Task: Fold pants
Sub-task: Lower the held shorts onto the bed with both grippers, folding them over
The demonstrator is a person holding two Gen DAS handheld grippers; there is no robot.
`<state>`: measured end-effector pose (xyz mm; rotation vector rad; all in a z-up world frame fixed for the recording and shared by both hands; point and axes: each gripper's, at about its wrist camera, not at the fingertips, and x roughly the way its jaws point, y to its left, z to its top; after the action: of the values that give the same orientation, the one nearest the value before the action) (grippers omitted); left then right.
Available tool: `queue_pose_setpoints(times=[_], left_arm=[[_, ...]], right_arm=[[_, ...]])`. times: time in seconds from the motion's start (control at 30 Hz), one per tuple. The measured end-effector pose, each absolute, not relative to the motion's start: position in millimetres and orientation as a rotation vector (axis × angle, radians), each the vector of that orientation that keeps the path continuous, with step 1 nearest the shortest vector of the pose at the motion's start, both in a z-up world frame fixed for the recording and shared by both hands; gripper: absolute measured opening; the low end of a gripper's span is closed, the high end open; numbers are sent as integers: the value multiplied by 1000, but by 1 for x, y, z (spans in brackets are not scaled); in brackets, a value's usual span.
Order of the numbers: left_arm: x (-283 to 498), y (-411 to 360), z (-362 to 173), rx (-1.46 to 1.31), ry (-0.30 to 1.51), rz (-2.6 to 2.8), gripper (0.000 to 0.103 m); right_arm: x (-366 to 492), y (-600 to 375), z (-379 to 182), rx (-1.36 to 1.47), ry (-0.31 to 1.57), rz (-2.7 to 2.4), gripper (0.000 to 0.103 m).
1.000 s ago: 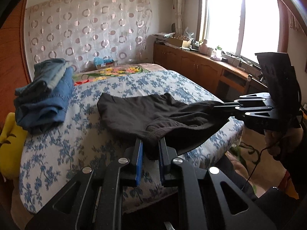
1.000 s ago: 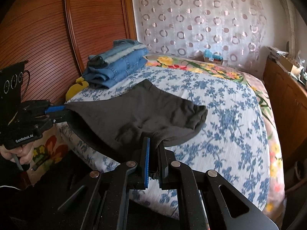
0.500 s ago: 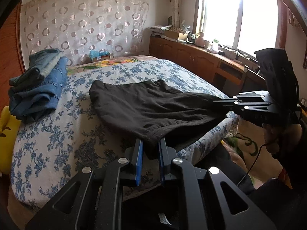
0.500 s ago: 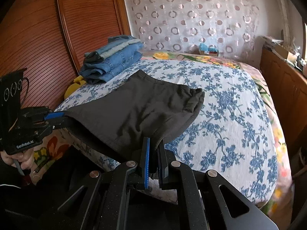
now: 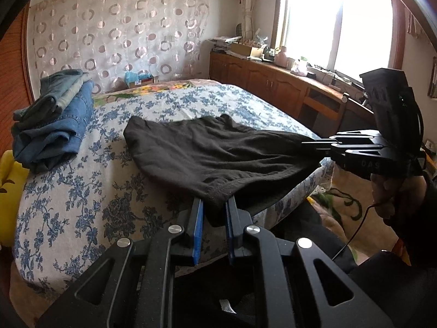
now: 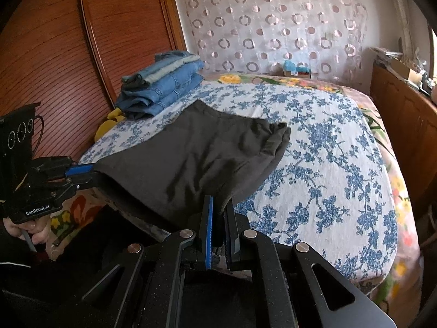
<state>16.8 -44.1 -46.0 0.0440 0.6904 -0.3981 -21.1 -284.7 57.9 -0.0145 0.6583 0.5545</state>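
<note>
Both claws are clamped on the near edge of the dark pants (image 5: 218, 153). The left claw (image 5: 214, 207) grips one corner of the hem between its blue-padded fingers (image 5: 197, 218), and the right claw (image 5: 318, 146) pinches the other corner off to the side. In the right wrist view, the right claw (image 6: 218, 213) has fabric bunched between its pads, and the left claw (image 6: 82, 172) holds the far corner taut near the bed (image 6: 341, 142) edge.

Change over the last second: the pants have been pulled toward the person and stretched out. A second ago the cloth sagged and bunched in the middle, with a slack fold hanging near the claws. Now the near edge runs fairly straight between the two claws and the panel lies flatter on the floral bedspread. The far end rests on the mattress, with a small rolled lump at its right corner (image 6: 275, 139). The near strip is lifted off and hangs past the bed edge.

Judgement: this reads as the smoothing and tensioning step, done before a fold. The pants look ready to be carried forward over themselves. The far-corner lump may get trapped in the fold if it is not flattened.

A stack of folded jeans (image 5: 52, 125) sits well apart at the left, near the wooden wardrobe (image 6: 54, 54), untouched.
</note>
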Motion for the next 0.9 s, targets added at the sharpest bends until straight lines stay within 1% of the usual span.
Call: queue_pose_setpoints(times=[0.53,0.9], left_arm=[[53,-37,-23,49,631,-347,15],[85,-36,-13,58,611,-301,15]], right_arm=[[7,-279,75,-5,595,526,6],[46,-268,75,-24,578,491,7]])
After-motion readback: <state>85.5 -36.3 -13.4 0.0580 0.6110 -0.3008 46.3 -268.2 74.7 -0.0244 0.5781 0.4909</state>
